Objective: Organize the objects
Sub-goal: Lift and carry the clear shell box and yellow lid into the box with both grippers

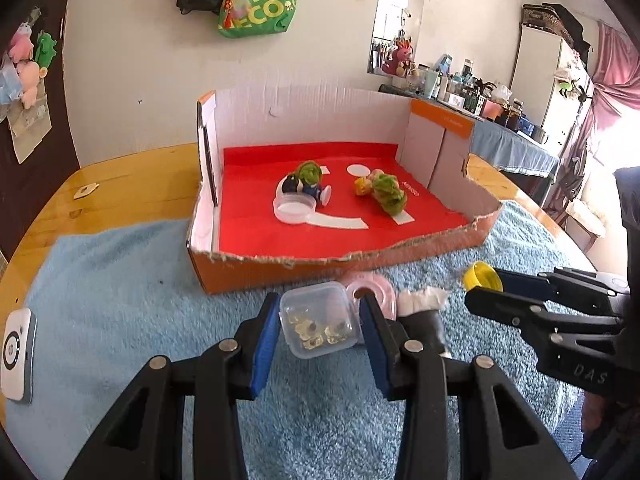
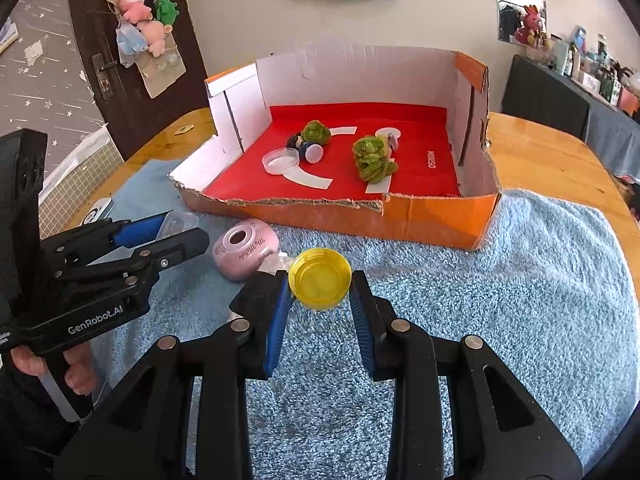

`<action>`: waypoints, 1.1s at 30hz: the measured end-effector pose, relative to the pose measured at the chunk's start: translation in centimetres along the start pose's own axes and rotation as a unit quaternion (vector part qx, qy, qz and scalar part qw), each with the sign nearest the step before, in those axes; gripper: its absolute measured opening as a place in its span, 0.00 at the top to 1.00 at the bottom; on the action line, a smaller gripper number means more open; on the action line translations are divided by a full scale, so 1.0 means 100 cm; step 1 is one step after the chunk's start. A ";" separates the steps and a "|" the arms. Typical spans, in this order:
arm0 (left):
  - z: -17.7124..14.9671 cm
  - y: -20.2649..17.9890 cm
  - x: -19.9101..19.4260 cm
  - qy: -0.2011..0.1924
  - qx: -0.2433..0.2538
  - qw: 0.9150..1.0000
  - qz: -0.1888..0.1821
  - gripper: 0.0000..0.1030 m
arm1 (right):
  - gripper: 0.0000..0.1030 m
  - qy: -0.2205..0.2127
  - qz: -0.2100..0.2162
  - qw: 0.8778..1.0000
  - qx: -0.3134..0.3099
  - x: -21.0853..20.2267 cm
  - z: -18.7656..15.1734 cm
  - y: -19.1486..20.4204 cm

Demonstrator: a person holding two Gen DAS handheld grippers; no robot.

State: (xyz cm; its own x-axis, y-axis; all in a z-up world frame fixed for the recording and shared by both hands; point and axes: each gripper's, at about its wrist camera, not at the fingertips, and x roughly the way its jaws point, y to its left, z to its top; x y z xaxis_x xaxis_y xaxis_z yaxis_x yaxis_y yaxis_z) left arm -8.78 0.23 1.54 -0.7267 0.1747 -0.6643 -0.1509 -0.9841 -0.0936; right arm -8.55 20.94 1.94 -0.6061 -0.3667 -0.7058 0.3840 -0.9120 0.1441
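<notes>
My left gripper point(image 1: 319, 320) is shut on a small clear plastic box point(image 1: 316, 322) with pale beads inside, held above the blue towel point(image 1: 120, 300). My right gripper point(image 2: 320, 290) is shut on a yellow cap point(image 2: 320, 284), also over the towel; from the left wrist view the yellow cap point(image 1: 482, 276) and right gripper point(image 1: 486, 286) show at the right. A pink round case point(image 2: 244, 248) lies on the towel between them. The orange cardboard box point(image 1: 224, 276) with red floor holds green fuzzy toys point(image 1: 388, 194), a clear lid point(image 1: 294, 208) and a small dark figure point(image 1: 294, 186).
A white device point(image 1: 16, 354) lies at the towel's left edge. A white-and-black item point(image 1: 424, 312) rests beside the pink case point(image 1: 372, 292). The wooden table point(image 1: 120, 184) runs behind the box; a cluttered counter point(image 1: 500, 120) stands at the right. A hand point(image 2: 76, 376) holds the left tool.
</notes>
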 end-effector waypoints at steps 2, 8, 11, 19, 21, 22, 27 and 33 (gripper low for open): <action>0.003 0.000 0.000 -0.002 0.000 1.000 0.001 0.59 | 0.72 -0.001 0.001 1.000 -0.001 0.000 0.002 0.000; 0.011 0.000 -0.002 -0.010 0.001 1.000 0.001 0.59 | 0.72 -0.009 0.002 1.000 -0.005 -0.005 0.008 0.002; 0.017 0.000 -0.003 -0.014 0.002 1.000 0.002 0.59 | 0.72 -0.012 0.002 1.000 -0.007 -0.007 0.013 0.002; 0.030 0.001 -0.001 -0.017 0.002 1.000 0.002 0.59 | 0.72 -0.017 0.005 1.000 -0.012 -0.010 0.023 0.004; 0.033 0.002 0.001 -0.016 0.001 1.000 0.001 0.59 | 0.72 -0.019 0.005 1.000 -0.014 -0.011 0.027 0.004; 0.035 0.002 0.001 -0.016 0.000 1.000 0.001 0.59 | 0.72 -0.020 0.006 1.000 -0.014 -0.011 0.028 0.004; 0.040 0.003 0.002 -0.017 0.001 1.000 0.002 0.59 | 0.72 -0.024 0.006 1.000 -0.017 -0.012 0.038 0.004; 0.057 0.007 0.005 -0.018 0.002 1.000 0.000 0.59 | 0.72 -0.026 0.006 0.999 -0.018 -0.010 0.052 0.002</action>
State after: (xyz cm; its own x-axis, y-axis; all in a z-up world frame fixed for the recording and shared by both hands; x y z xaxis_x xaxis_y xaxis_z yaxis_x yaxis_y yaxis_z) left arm -13.08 -0.20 5.41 -0.7508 0.1761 -0.6366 -0.1539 -0.9839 -0.0907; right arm -11.49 20.13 6.28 -0.6363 -0.3884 -0.6665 0.4168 -0.9001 0.1268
